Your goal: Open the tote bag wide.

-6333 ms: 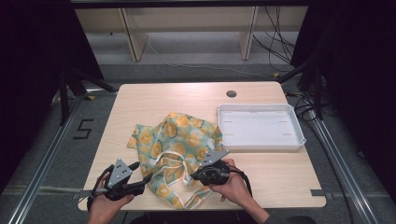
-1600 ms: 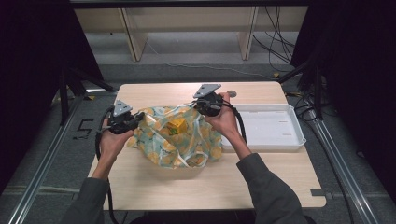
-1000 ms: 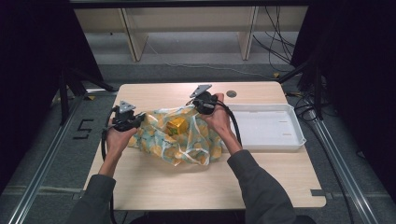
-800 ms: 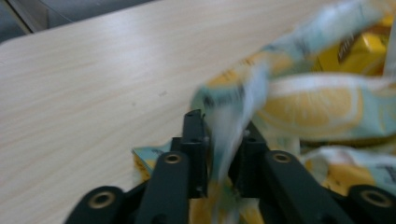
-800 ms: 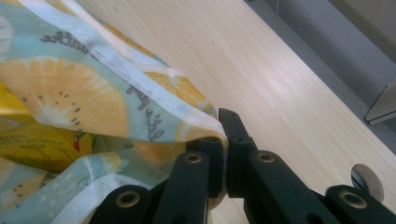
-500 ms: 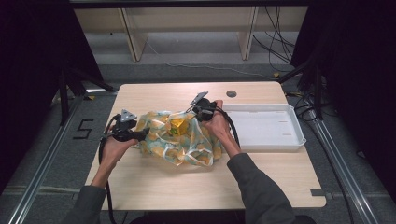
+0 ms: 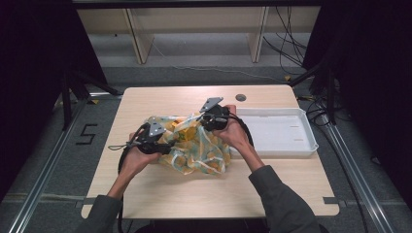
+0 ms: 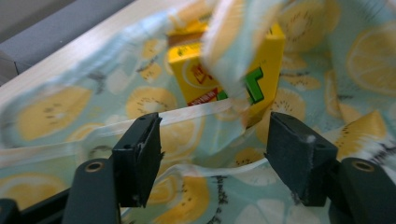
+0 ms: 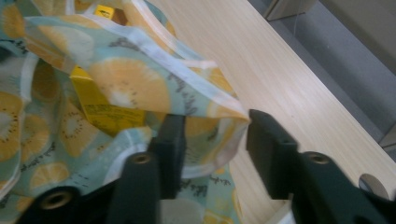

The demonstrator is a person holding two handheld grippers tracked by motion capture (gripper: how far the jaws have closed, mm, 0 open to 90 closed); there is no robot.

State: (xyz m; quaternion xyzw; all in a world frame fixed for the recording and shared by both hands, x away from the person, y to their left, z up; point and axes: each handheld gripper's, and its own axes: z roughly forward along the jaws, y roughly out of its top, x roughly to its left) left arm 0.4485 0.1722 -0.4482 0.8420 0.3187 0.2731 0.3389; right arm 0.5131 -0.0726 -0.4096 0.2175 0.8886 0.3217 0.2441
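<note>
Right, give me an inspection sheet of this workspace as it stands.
Surface: light wooden table with a round hole near its far edge.
Job's things: fruit-print cloth bag lying crumpled mid-table; yellow carton inside it.
Clutter: white tray at the right, nothing seen in it.
Grippers: left gripper jaws apart, bag edge between them, just been opening; right gripper jaws apart around the bag's rim, just been opening.
Cables: black cable looping from the left gripper.
Surroundings: grey floor, floor cables, a "5" marking.
</note>
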